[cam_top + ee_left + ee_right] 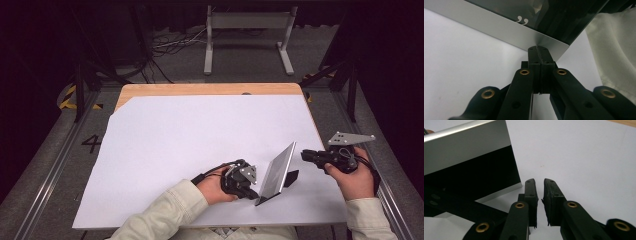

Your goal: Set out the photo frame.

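Observation:
A flat silver-edged panel with a dark glass face stands tilted on a black prop near the front of the white sheet. My left gripper is at its lower near corner. In the left gripper view the jaws are pressed together, tips against the panel's silver border. My right gripper is just right of the panel's top edge, apart from it. In the right gripper view its jaws stand a narrow gap apart with nothing between them, beside the panel's back.
A white sheet covers most of the wooden table. A cream sleeve lies close behind the panel on the person's side. Metal rails run along both sides of the table, and a white stand is on the floor beyond.

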Available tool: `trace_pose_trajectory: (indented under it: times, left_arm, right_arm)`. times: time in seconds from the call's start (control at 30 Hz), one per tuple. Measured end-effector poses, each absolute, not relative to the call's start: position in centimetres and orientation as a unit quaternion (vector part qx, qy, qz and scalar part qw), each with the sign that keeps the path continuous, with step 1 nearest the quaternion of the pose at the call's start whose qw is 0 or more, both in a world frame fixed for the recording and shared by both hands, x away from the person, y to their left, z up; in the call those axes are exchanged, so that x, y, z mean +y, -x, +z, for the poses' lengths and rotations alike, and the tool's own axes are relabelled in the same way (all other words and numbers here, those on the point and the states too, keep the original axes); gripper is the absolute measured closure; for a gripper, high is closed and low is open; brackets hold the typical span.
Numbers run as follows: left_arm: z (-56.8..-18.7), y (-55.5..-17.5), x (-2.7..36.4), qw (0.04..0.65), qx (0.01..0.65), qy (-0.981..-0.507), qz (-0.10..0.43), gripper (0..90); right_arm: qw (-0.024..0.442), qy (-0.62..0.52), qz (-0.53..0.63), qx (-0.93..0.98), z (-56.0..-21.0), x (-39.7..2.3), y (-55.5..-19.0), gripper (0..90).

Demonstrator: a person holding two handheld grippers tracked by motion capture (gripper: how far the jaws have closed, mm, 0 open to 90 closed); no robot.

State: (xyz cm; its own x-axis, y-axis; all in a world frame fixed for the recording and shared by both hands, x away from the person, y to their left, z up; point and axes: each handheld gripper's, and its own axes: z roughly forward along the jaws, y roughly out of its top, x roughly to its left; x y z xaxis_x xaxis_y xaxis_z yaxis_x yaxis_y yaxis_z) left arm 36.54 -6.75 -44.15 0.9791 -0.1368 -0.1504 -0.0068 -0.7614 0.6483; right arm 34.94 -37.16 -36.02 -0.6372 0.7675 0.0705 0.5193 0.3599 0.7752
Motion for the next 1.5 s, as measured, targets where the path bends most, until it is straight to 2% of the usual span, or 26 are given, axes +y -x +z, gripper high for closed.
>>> trace_pose_trajectory:
  times: [0.8, 1.17, 1.5]
  left_arm:
    - [-44.6, -35.1, -11.4, 0.363, -0.05, -0.923, -0.116, 90.0]
    - [-44.5, -35.2, -13.7, 0.37, -0.054, -0.922, -0.102, 90.0]
    - [-44.1, -35.9, -11.6, 0.364, -0.032, -0.926, -0.091, 86.8]
  right_arm:
    - [0.161, -0.403, 0.412, 0.801, -35.3, -38.0, -34.5, 81.0]
    - [0.163, -0.411, 0.413, 0.796, -35.2, -38.3, -34.4, 80.8]
    - [0.16, -0.41, 0.415, 0.796, -34.9, -38.2, -34.3, 79.3]
